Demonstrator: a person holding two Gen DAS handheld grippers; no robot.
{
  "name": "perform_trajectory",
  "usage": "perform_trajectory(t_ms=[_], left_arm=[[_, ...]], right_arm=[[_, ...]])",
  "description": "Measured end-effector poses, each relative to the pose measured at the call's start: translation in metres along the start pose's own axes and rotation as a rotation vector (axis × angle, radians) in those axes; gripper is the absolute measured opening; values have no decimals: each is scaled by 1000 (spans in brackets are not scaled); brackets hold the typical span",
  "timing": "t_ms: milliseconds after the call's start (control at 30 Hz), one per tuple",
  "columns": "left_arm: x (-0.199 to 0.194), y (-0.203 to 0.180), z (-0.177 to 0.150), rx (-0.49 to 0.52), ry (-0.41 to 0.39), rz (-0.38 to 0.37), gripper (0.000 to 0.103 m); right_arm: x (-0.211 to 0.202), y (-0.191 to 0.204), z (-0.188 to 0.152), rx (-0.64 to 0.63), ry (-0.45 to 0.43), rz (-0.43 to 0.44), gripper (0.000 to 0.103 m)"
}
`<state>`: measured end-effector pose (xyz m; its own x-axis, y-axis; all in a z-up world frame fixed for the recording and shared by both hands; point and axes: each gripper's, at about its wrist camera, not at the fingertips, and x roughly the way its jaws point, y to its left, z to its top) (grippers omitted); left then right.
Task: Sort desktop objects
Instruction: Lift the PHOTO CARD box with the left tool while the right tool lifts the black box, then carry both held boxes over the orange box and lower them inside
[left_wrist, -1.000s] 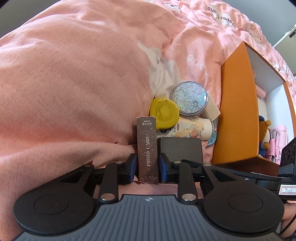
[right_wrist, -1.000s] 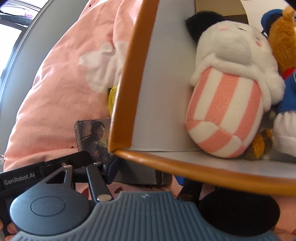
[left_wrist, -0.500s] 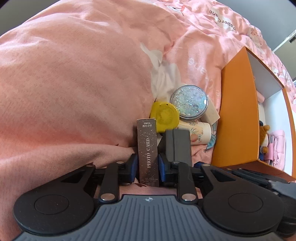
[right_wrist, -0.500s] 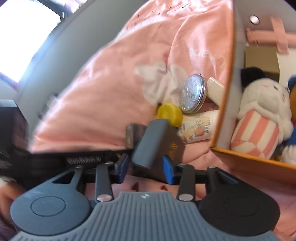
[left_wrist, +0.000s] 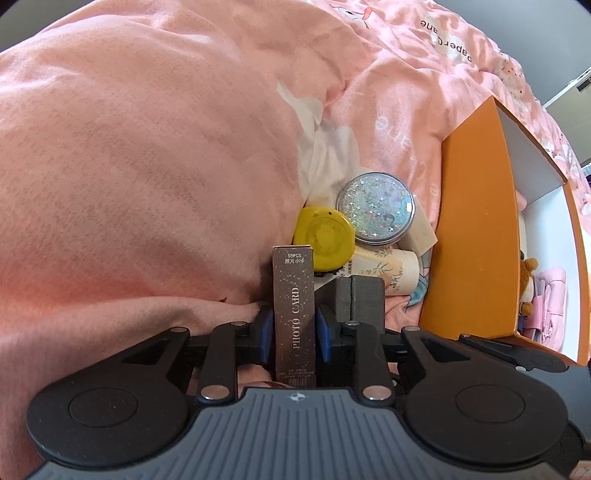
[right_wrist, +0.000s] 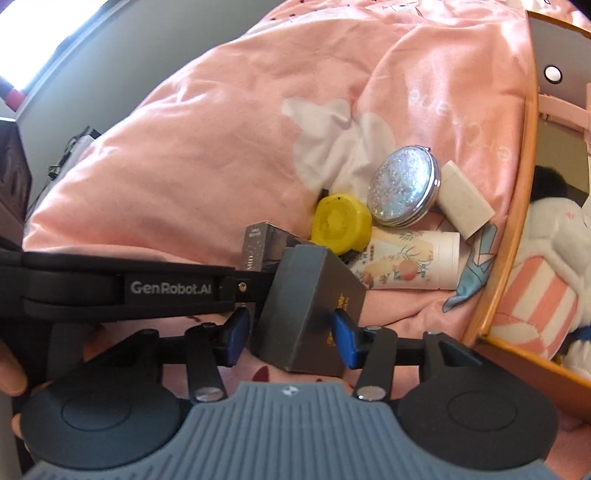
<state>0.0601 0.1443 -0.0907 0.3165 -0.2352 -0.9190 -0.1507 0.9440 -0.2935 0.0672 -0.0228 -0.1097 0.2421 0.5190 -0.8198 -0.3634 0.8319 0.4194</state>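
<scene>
The card box (left_wrist: 293, 308) is standing upright on the pink quilt (left_wrist: 147, 166), squeezed by the left gripper (left_wrist: 294, 334), its base hidden. Beside it, the grey box (right_wrist: 310, 310) is sitting tilted between the right gripper's (right_wrist: 291, 338) opening jaws; the left pad's contact is unclear.

a pink quilt (left_wrist: 155, 155) with white patches covered the bed. on it lay a yellow round case (left_wrist: 324, 242), a glitter compact mirror (left_wrist: 376, 208), a cream block (right_wrist: 466, 199), a floral tube (right_wrist: 406, 264) and a blue-patterned scrap (right_wrist: 472, 273), beside an orange box (left_wrist: 476, 236).
</scene>
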Motion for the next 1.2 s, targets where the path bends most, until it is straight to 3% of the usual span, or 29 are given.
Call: perform_trajectory(t_ms=[233,433,567,767,933,1200], left_arm=[[1,-1,-1,4,3,0,31],[2,-2,-2,13,-5,10,27],[-2,-4,-4,17,-25,8,26],[-31,-12,-3,25,-93,-38,26],[-69,-39,6,79,-170,-104,26],[-94,-115,48,233,-218,-255,26]], right_arm=[[-6,-15,-2,76,29,-40,42],[2,-9,1,39,46,-34,43],[-15,-5,-1,10,14,-28,40],[-64,-8,1,10,-88,45,39],[-127,-24,10,51,-251,91,38],[-197,-79,24,152,-457,-43,38]])
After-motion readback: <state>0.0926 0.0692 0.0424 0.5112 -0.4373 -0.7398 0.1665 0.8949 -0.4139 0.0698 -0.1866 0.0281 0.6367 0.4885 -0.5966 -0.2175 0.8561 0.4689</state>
